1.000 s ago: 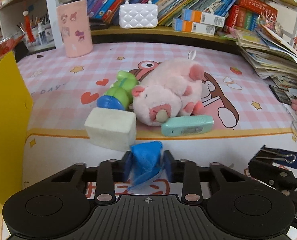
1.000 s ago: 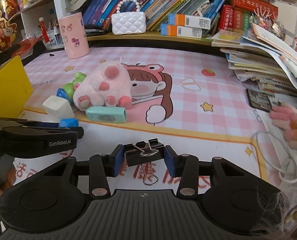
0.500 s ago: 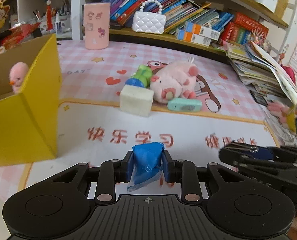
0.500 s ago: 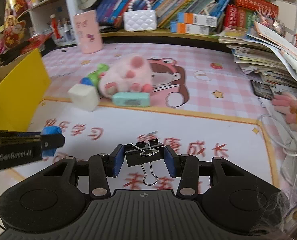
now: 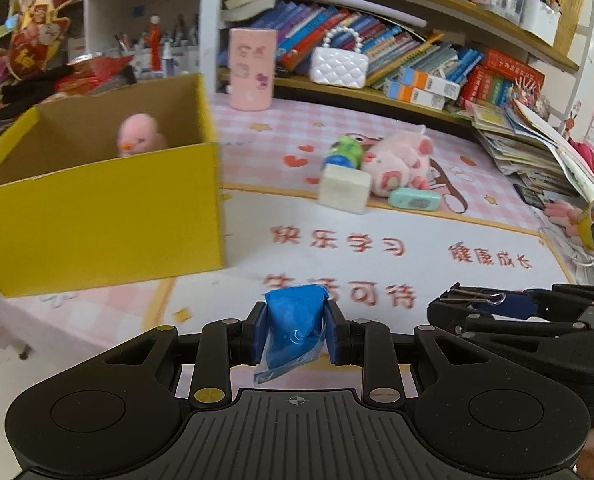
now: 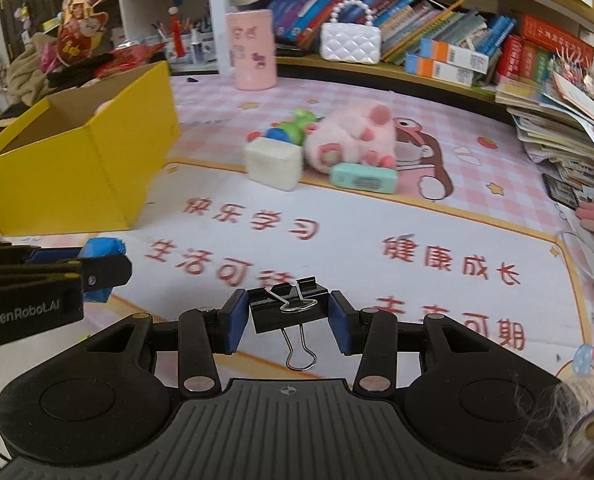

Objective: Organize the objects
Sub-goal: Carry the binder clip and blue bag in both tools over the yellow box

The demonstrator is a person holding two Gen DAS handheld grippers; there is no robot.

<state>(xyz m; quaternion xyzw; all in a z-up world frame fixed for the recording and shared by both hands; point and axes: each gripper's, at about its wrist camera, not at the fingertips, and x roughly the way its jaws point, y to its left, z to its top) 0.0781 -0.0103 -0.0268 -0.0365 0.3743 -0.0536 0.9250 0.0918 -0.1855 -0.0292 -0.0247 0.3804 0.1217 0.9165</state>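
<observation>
One yellow box (image 5: 109, 216) stood on the mat, with one pink chick toy (image 5: 139, 140) inside. Two pink plush toys showed in all, counting the pig (image 5: 401, 160), plus one white block (image 5: 345, 190), one mint case (image 5: 415, 199), one green-and-blue toy (image 5: 345, 151), one blue packet (image 5: 295, 322) and one black binder clip (image 6: 291, 308).

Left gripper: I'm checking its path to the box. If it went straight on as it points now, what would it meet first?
Probably the bare mat ahead of the left gripper; the yellow box sits off to the left.

left tongs (image 6: 97, 268): "GenRobot.AI" | mat (image 5: 377, 216): "快乐学习", "健康成长"
</observation>
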